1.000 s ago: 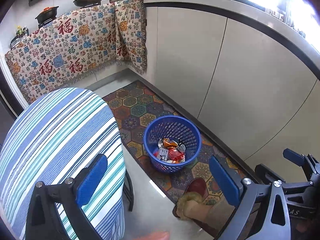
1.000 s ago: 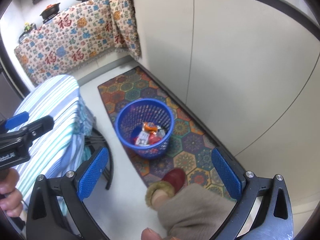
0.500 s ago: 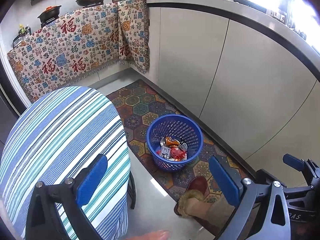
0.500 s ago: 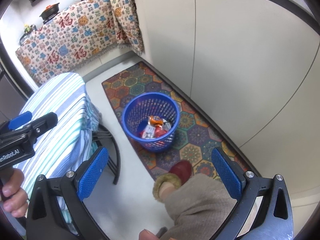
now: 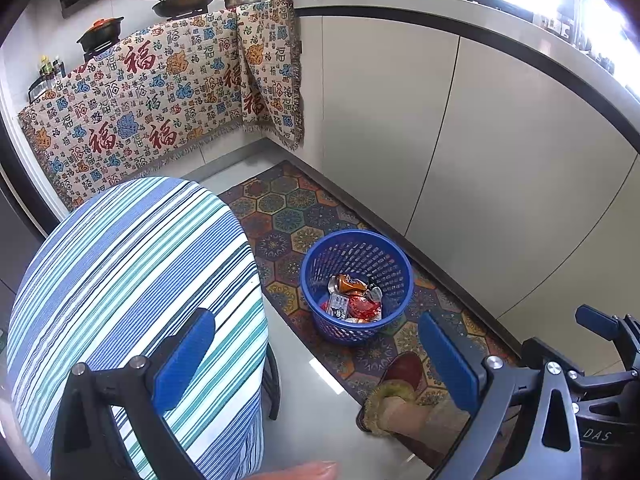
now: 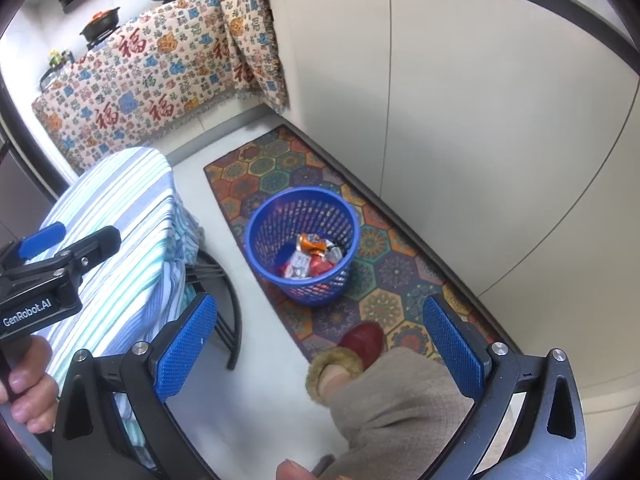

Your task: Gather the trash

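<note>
A blue plastic basket (image 5: 356, 284) stands on a patterned floor mat (image 5: 296, 216). It holds several crumpled wrappers (image 5: 352, 300), orange, red and silver. It also shows in the right wrist view (image 6: 304, 246), with the wrappers (image 6: 312, 256) inside. My left gripper (image 5: 316, 360) is open and empty, held high above the floor, near the striped table (image 5: 132, 280). My right gripper (image 6: 320, 344) is open and empty, above the floor in front of the basket.
A round table with a blue striped cloth (image 6: 116, 220) stands left of the basket. White cabinet doors (image 5: 480, 152) run along the right. A patterned cloth (image 5: 160, 92) hangs on the far counter under pans. A foot in a red slipper (image 6: 356, 344) stands on the mat.
Both grippers have drawn back and up from the basket, so it looks smaller and lower in both views. Both stay open and empty.
</note>
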The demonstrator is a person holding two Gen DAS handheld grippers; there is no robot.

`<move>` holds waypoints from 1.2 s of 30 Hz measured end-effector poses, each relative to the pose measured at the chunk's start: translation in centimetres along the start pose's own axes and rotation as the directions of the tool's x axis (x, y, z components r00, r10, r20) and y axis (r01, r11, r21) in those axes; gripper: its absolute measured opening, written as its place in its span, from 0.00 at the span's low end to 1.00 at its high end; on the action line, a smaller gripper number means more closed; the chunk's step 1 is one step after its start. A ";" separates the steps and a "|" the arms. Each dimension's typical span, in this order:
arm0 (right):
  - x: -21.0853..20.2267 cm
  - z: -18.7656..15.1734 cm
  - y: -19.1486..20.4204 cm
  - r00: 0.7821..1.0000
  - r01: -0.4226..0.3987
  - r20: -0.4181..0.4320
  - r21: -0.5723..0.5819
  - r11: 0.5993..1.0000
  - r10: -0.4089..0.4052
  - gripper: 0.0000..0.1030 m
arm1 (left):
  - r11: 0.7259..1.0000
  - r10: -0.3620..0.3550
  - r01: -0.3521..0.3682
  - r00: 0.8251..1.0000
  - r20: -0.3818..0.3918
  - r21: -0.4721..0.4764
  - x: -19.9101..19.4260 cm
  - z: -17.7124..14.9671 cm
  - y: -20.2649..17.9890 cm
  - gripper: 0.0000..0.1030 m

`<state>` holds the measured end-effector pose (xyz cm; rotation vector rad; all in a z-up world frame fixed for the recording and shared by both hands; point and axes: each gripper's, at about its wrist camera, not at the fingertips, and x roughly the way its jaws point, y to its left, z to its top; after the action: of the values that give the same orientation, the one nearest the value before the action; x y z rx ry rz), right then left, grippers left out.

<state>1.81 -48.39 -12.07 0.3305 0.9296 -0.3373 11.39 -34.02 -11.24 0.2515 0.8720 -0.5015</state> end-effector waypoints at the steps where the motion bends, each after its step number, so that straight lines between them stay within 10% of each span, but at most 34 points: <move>1: 0.0 0.0 0.0 1.000 0.000 0.000 -0.001 1.000 0.000 1.00 | 1.000 0.000 0.000 1.000 -0.001 -0.001 0.0 0.0 0.0 1.00; 36: -0.1 0.2 0.0 1.000 -0.010 -0.006 -0.009 1.000 0.010 1.00 | 1.000 0.006 -0.006 1.000 -0.014 -0.002 0.4 0.1 0.1 1.00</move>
<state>1.94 -48.46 -11.87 0.3283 0.9344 -0.3228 11.70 -34.10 -11.50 0.2557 0.8856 -0.4937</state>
